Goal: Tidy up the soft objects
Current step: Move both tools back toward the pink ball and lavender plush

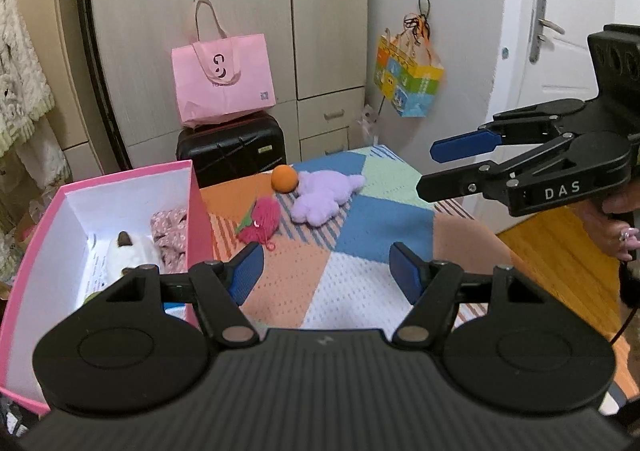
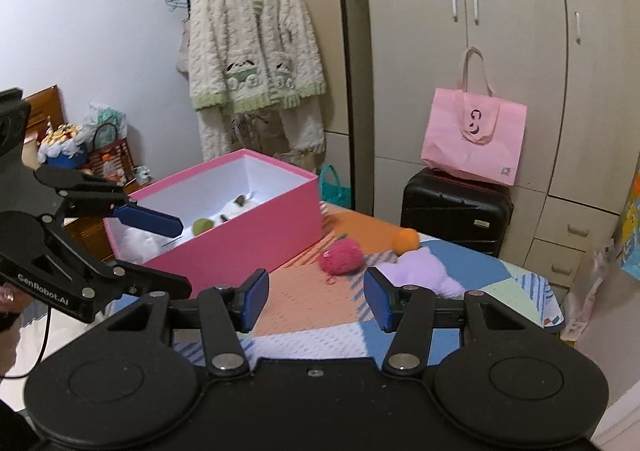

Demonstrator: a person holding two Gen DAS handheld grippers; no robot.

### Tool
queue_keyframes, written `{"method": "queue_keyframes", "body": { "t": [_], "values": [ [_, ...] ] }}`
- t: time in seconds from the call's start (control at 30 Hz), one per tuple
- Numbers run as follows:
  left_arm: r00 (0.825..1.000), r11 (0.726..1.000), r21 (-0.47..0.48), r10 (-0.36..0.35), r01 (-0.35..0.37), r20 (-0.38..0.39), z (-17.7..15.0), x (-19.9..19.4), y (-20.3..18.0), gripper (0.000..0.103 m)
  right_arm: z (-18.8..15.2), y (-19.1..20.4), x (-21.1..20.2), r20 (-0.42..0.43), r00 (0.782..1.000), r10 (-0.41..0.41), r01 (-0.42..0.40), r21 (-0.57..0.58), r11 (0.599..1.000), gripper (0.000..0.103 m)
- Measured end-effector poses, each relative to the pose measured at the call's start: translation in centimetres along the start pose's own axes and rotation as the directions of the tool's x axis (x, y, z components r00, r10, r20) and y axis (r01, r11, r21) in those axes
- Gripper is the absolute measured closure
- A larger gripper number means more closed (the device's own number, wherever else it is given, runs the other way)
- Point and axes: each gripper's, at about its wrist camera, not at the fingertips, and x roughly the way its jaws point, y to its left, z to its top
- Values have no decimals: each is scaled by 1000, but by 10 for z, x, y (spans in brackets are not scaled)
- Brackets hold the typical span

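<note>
Pink box point(image 1: 199, 211): it sits at the left of the patchwork blanket point(image 1: 384, 219), lid off. A white plush point(image 1: 134, 251), a floral cloth point(image 1: 170, 235) and a small green thing point(image 2: 201, 226) already lie inside, so you are partway through the sorting.

Left gripper point(image 1: 326, 271): your left jaws stand about half open with nothing between them, only blanket showing in the gap. They hang just right of the box's near end, pointed toward the loose toys.

Red yarn toy point(image 1: 258, 225): it lies on the blanket just right of the box, the nearest of the loose things to your left jaws.

Orange ball point(image 1: 285, 179): it rests farther back, touching the far edge of the purple plush point(image 1: 324, 197).

Purple plush: it lies flat, right of the red toy and close to it.

Right gripper point(image 2: 316, 297): your right jaws are parted a little less than halfway and hold nothing. From the right wrist view the purple plush sits just beyond the right finger.

Step in hand: I judge you are between placements, both hands empty and lining up on the three toys left outside the box.

Next move: pick one toy per hand, probably red for the left and purple for the right. Lower the jaws until they straddle the soft body, close gently, and mind that lifting the purple one may set the ball rolling.
</note>
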Motion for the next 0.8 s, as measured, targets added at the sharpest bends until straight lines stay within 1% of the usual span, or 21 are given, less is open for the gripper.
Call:
{"method": "queue_keyframes", "body": {
  "t": [0.17, 0.3, 0.47, 0.5, 0.6, 0.63, 0.73, 0.77, 0.8],
  "values": [
    [999, 999, -19, 50, -50, 13, 1, 31, 2, 36, -1, -27, 20, 21, 999, 27, -28, 25, 999, 45],
    [995, 994, -39, 101, -100, 20, 0, 54, 4, 37, -2, -45, 39, 32, 999, 30, -31, 29, 999, 45],
    [981, 980, -52, 192, -190, 22, -3, 88, 4, 38, 0, -68, 69, 36, 998, 59, -61, 61, 996, 45],
    [978, 977, -41, 208, -207, 32, -4, 93, 3, 38, 1, -71, 75, 34, 997, 63, -65, 64, 996, 45],
    [958, 961, 21, 271, -274, 96, -9, 103, -8, 38, 5, -78, 91, 2, 998, 56, -56, 40, 998, 45],
    [955, 958, 22, 282, -285, 96, -9, 107, -10, 38, 7, -79, 96, -2, 998, 55, -55, 24, 998, 45],
    [960, 963, -13, 268, -268, 79, -9, 118, -6, 38, 12, -84, 108, -1, 999, 54, -54, 13, 998, 45],
    [958, 961, -22, 277, -276, 78, -9, 122, -5, 38, 14, -86, 114, -5, 998, 65, -65, 10, 998, 45],
    [951, 954, -25, 299, -298, 80, -9, 128, -4, 38, 16, -87, 119, -9, 997, 76, -75, 7, 997, 45]
  ]
}}
